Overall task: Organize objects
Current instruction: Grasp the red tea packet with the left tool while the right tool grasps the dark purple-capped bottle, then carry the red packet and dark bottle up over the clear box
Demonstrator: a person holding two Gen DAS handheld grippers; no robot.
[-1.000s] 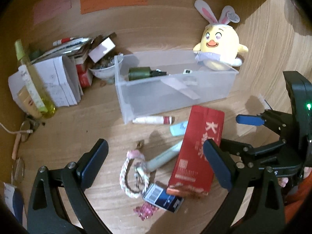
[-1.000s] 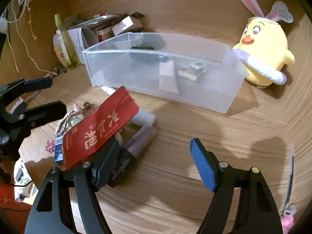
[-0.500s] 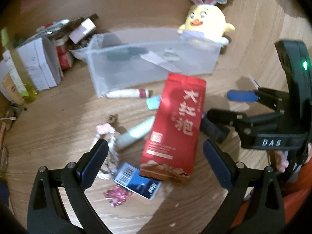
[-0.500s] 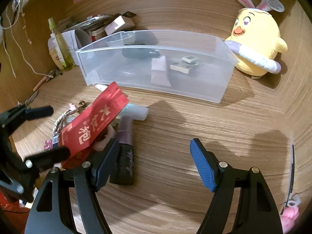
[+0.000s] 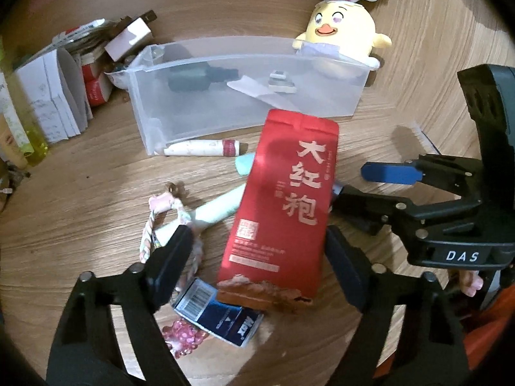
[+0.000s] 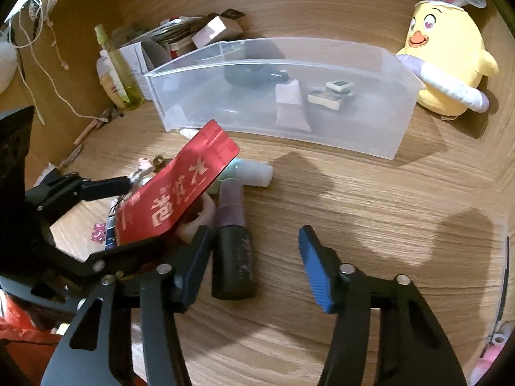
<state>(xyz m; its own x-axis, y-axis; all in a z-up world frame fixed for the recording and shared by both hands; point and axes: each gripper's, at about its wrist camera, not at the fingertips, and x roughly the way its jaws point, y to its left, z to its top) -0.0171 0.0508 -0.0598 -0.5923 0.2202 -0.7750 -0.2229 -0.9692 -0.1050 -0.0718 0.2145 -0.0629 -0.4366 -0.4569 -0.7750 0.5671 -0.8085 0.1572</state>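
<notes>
Likely the red pouch is light, crinkly, slick foil: left gripper closing astride its near end, not yet pinching; right gripper closing on nothing

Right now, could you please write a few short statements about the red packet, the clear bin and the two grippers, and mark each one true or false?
1. The flat red foil packet lies between the left gripper's closing jaws. True.
2. The clear plastic bin is empty. False: a dark bottle and a pale sachet lie in it.
3. The yellow plush chick sits beside the bin, outside it. True.
4. The right gripper is clamped on the packet. False: its closing jaws flank a dark purple-capped tube.
</notes>
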